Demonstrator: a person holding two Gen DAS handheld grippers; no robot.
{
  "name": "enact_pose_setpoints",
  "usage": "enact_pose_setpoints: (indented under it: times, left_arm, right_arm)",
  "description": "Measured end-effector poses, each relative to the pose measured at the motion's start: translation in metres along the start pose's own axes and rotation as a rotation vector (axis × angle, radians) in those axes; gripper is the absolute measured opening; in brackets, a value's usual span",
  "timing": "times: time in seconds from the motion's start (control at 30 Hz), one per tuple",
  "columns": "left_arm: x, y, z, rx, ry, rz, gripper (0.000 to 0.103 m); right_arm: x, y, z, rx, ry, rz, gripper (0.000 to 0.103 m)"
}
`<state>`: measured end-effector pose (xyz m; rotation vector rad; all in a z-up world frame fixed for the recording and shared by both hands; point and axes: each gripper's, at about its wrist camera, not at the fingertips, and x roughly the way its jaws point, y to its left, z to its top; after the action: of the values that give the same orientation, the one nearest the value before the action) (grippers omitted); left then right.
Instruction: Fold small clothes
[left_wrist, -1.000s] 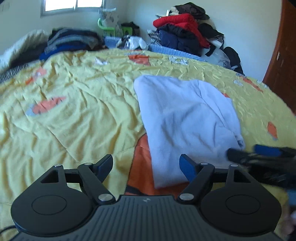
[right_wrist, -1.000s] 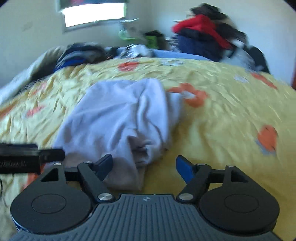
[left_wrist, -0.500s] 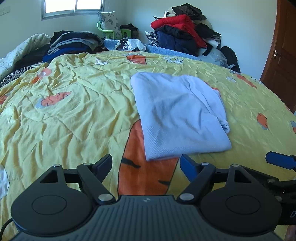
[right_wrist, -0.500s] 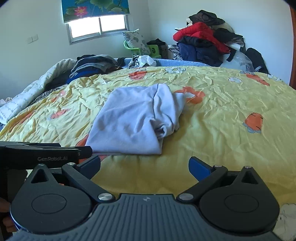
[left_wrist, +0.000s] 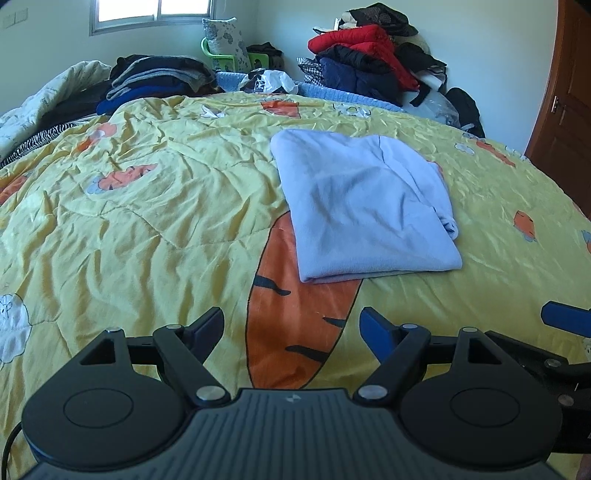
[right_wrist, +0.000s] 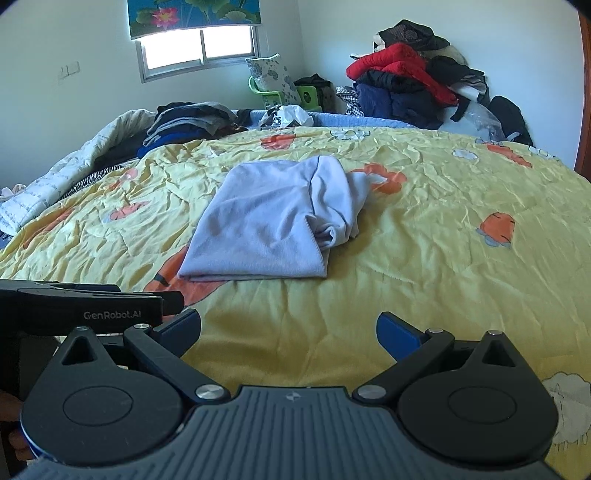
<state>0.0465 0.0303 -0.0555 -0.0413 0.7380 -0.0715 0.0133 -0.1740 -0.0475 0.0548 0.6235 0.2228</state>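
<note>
A pale lilac garment lies folded on the yellow carrot-print bedspread; its right side is bunched. It also shows in the right wrist view. My left gripper is open and empty, held back from the garment's near edge. My right gripper is open and empty, also short of the garment. The right gripper's blue fingertip shows at the right edge of the left wrist view. The left gripper's body shows at the left of the right wrist view.
A stack of folded dark clothes lies at the far left of the bed. A heap of red and dark clothes is piled at the far right. A brown door stands to the right. A white quilt lies along the left.
Both grippers have pulled back from the garment toward the bed's near edge. The garment now lies still and farther from both. The right gripper has opened a little wider.
</note>
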Motion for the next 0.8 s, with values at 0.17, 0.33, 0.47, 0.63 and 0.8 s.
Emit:
enact_pose_setpoints:
  times: [0.17, 0.33, 0.47, 0.63, 0.8]
  left_arm:
    - [-0.001, 0.000, -0.001, 0.003, 0.002, 0.004, 0.081]
    - [-0.003, 0.000, -0.006, 0.014, 0.007, 0.007, 0.081]
    - [-0.002, 0.001, -0.011, 0.014, 0.013, 0.014, 0.081]
    - [-0.001, 0.000, -0.018, 0.020, 0.015, 0.022, 0.081]
    - [0.001, 0.000, -0.025, 0.033, -0.002, 0.030, 0.081]
  right_arm:
    - [-0.002, 0.000, -0.004, -0.002, 0.007, -0.004, 0.102]
    - [-0.003, -0.001, -0.010, -0.004, 0.021, -0.009, 0.102]
    - [-0.003, -0.003, -0.015, -0.003, 0.034, -0.012, 0.102]
    - [-0.003, -0.006, -0.020, 0.004, 0.039, -0.020, 0.102]
    - [0.000, -0.012, -0.024, 0.017, 0.046, -0.037, 0.102]
